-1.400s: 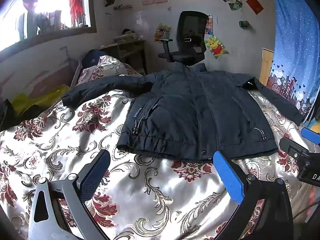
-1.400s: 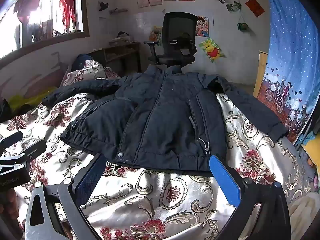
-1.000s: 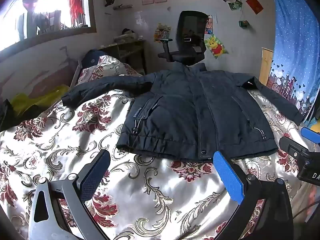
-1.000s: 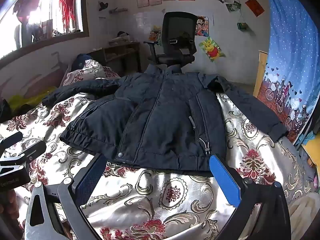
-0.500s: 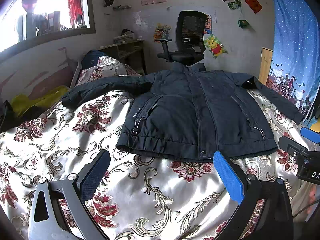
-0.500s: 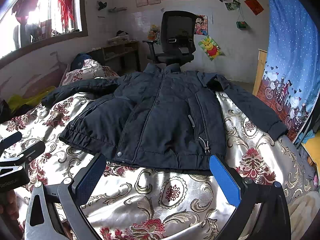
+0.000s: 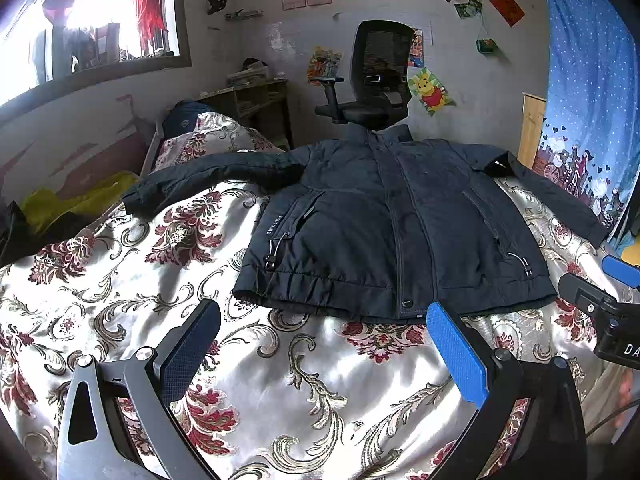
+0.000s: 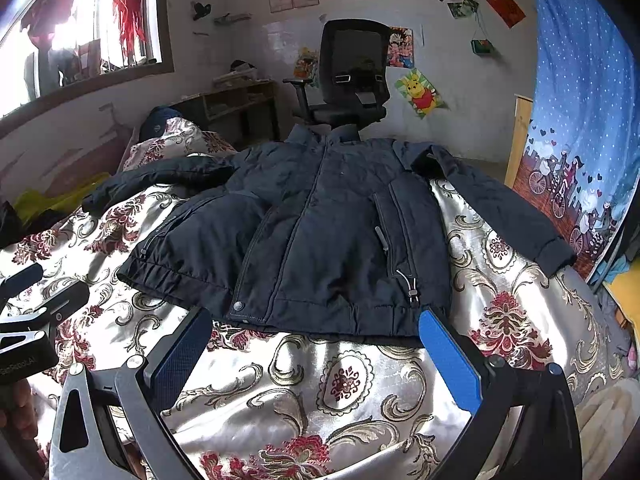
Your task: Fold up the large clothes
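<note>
A dark navy jacket [image 7: 384,232] lies face up and zipped on the floral bedspread [image 7: 168,304], both sleeves spread out, collar toward the black office chair [image 7: 376,76] beyond the jacket. The left gripper [image 7: 320,340] hovers just short of the jacket's hem, jaws wide apart and holding nothing. The right gripper [image 8: 316,344] hangs likewise before the hem, its blue pads spread wide and empty.

Only the left wrist view reads the white lettering beside the jacket's pocket zip, and it catches the other gripper's body off the hem's right corner. The right wrist view instead shows the sleeve cuff [image 8: 554,256] nearest the blue curtain [image 8: 584,92] in full (plus the left tool at the picture's left edge). Behind the jacket's other sleeve, a wooden shelf unit [image 8: 236,108] holds papers or clutter, too small to identify.
</note>
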